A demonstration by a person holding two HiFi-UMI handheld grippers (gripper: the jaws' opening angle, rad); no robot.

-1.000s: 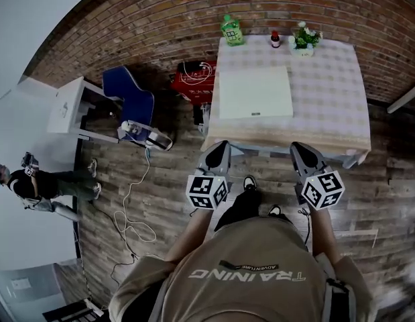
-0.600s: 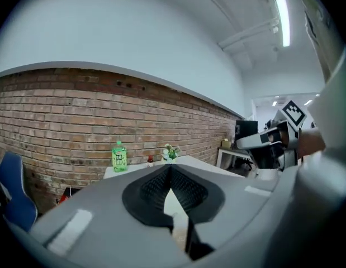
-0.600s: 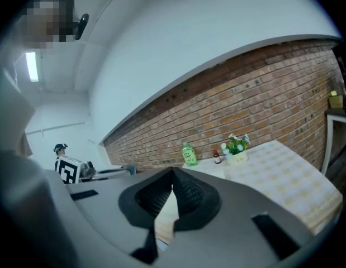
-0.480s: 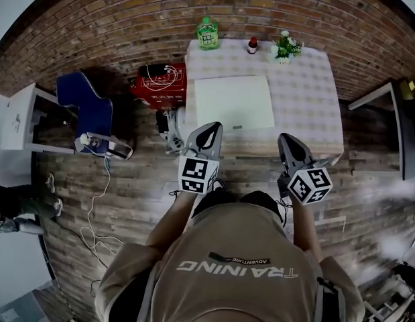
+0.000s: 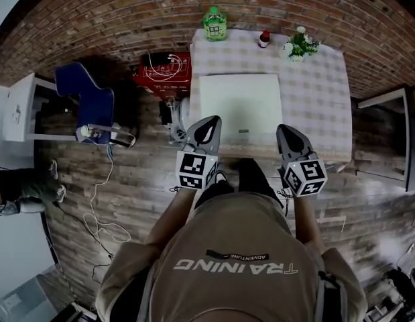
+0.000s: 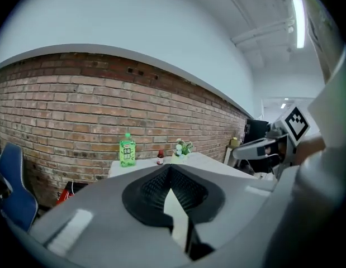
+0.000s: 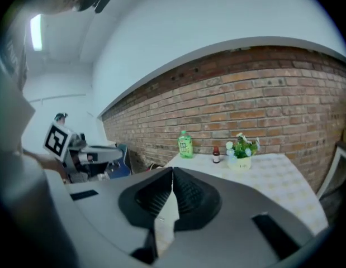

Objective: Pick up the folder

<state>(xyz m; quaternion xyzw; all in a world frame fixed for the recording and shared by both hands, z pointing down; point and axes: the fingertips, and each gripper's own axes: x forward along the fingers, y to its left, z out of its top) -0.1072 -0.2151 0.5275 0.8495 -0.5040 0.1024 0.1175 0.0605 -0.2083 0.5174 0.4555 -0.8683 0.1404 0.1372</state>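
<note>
A red brick wall (image 5: 113,19) closes the far side of the scene, and a floor of dark wooden planks (image 5: 127,186) lies below it. Against the wall stands a worktop covered with a pale checked cloth (image 5: 314,92).

On the left and near part of this worktop lies the pale cream, flat rectangular folder (image 5: 239,106). It is flat on the cloth, and its near edge is close to the front edge of the worktop.

The left tool (image 5: 208,121) hovers at the near left corner of the folder, and the right tool (image 5: 285,129) hovers at its near right corner. From the head view I cannot tell if they touch it. In each gripper view the two jaws stand together, with nothing between them.

At the far edge of the worktop, well apart from the folder, stand a green plastic bottle (image 5: 214,24), a small potted plant with white flowers (image 5: 300,44) and a small dark bottle with a red cap (image 5: 263,39).

The folder looks thin and light, probably a little stiff, but it may bend if only one corner is lifted. Its surface seems smooth, so it can slip. Because it lies flush on the cloth, I think the near edge is the best place to take hold, after the jaws are opened.
</note>
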